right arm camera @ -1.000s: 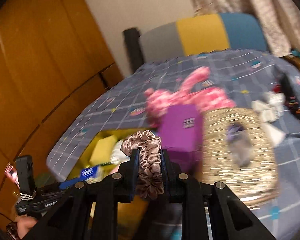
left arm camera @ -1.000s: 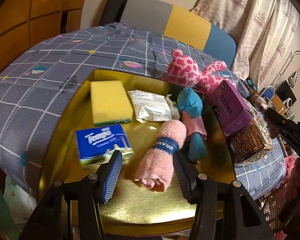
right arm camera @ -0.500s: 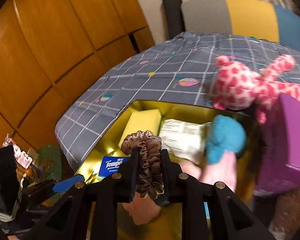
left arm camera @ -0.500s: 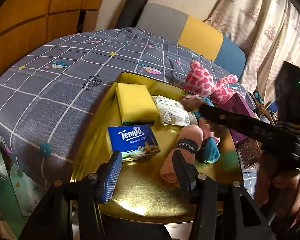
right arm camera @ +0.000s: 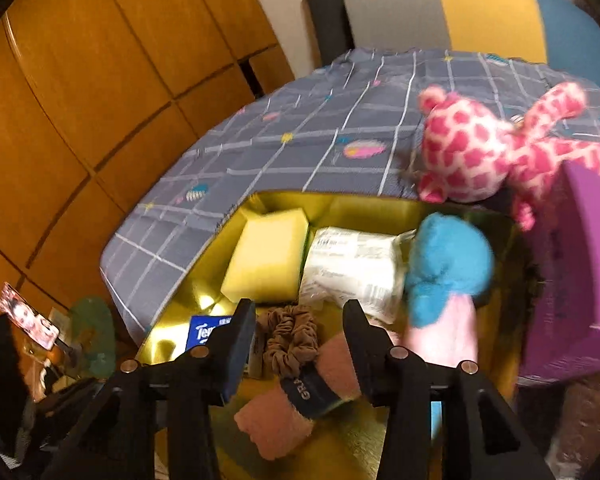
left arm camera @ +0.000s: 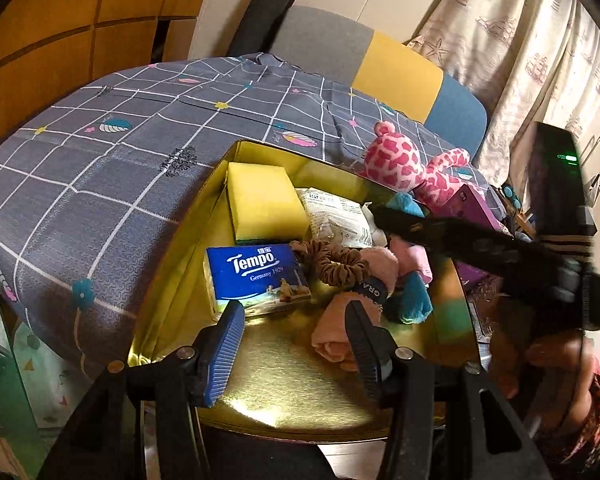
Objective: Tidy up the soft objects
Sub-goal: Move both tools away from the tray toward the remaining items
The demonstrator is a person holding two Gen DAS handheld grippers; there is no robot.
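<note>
Gold tray (left arm camera: pixel 172 320) holds a blue tissue pack (left arm camera: pixel 256 276) marked "Tempo, Germany 1929", a yellow sponge (left arm camera: pixel 262 204), a white printed packet (left arm camera: pixel 336 216) with illegible text, and a rolled pink towel (left arm camera: pixel 352 312) whose dark band shows "GRA". Brown scrunchie (right arm camera: pixel 290 338) lies in the tray, touching tissue pack and towel. Right gripper (right arm camera: pixel 300 344) is above it, jaws opening, pads clear of the scrunchie. Left gripper (left arm camera: pixel 294 346) stands partly open, empty, over the tray's near end
</note>
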